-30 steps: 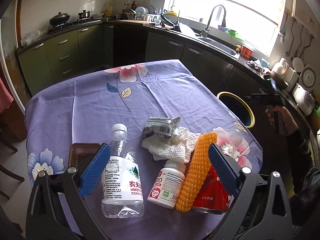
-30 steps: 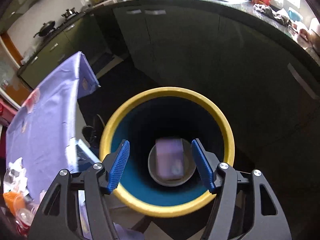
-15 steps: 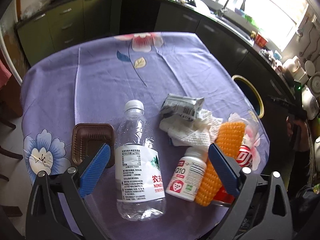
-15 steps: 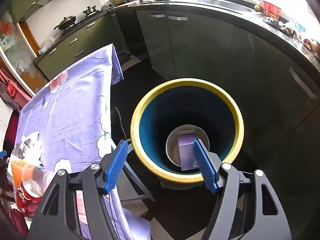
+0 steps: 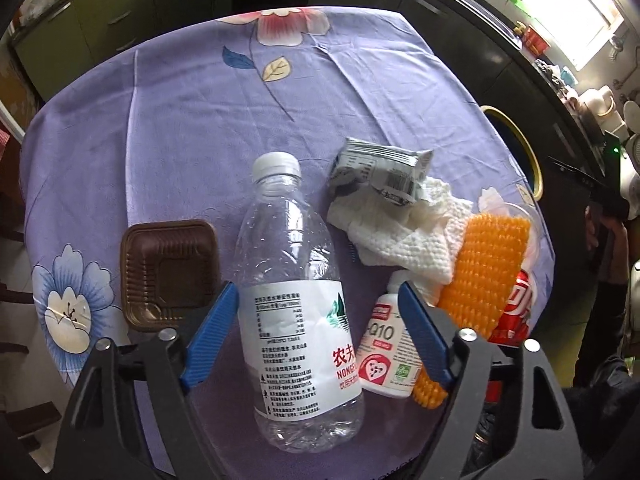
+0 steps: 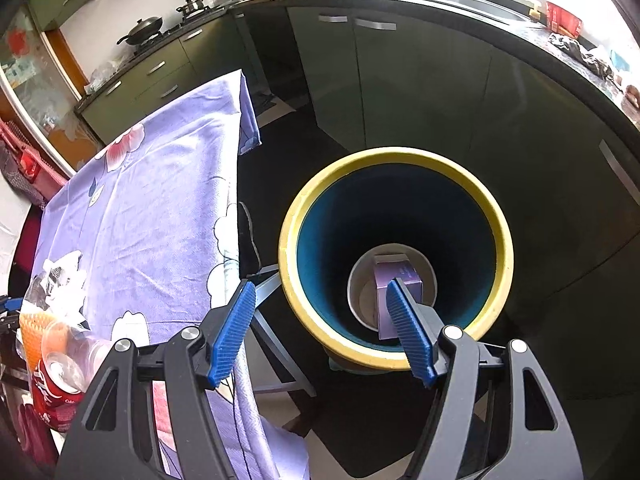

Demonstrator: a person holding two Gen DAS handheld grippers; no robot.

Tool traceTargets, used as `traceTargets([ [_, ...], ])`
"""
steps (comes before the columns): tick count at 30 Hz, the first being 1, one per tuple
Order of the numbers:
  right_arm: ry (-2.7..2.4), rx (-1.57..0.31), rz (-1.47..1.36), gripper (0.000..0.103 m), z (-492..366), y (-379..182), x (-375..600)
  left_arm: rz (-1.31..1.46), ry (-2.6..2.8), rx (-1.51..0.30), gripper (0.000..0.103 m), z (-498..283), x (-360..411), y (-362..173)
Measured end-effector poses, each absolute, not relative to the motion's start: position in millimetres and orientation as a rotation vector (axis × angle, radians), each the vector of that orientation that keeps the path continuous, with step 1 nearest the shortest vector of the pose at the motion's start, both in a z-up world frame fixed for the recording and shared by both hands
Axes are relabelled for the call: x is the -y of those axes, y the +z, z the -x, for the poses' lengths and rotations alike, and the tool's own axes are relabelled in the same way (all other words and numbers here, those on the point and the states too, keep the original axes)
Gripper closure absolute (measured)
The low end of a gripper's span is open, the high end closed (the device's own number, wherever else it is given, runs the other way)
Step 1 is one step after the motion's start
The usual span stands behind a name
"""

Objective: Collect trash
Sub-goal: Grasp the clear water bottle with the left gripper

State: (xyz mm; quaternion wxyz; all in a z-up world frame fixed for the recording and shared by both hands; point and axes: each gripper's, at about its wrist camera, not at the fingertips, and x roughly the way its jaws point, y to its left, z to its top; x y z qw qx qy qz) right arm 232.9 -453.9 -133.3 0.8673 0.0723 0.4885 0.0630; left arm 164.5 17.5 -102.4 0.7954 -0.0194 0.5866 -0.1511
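Observation:
A clear water bottle [image 5: 296,300] lies on the purple flowered tablecloth [image 5: 200,120]. It sits between the blue pads of my left gripper [image 5: 318,292], whose jaws are closing without pressing on it. A white pill bottle [image 5: 384,356] lies beside it, partly behind the right pad. Further right are an orange foam net [image 5: 484,276], a red cola can [image 5: 516,308], a white tissue [image 5: 404,236] and a grey wrapper [image 5: 380,172]. My right gripper [image 6: 319,286] hangs open and empty above the floor, beside the yellow-rimmed bin [image 6: 288,264]. A purple box [image 6: 394,272] lies in the bin.
A brown plastic tray [image 5: 168,268] sits left of the water bottle. The bin's rim [image 5: 524,148] shows past the table's right edge. Dark kitchen cabinets [image 6: 400,80] curve behind the bin. A person's hand [image 5: 604,224] is at the far right.
My left gripper has dropped closer to the water bottle and tilted down, and its jaws have narrowed around it. My right gripper has drawn back from the bin toward the table.

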Motion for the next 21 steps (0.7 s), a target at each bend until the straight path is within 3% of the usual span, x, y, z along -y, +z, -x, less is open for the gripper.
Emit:
traceTargets([
  [16,0.169,-1.061,-0.132,0.035,-243.0,-145.5,439.5,-0.077,-0.329,-1.394,0.029,-180.6,1.8,-140.3],
  [21,0.176,-1.071,-0.128,0.035,-244.4,-150.0,436.0,-0.118,-0.336,-1.407,0.039,-181.5,5.3,-150.6],
])
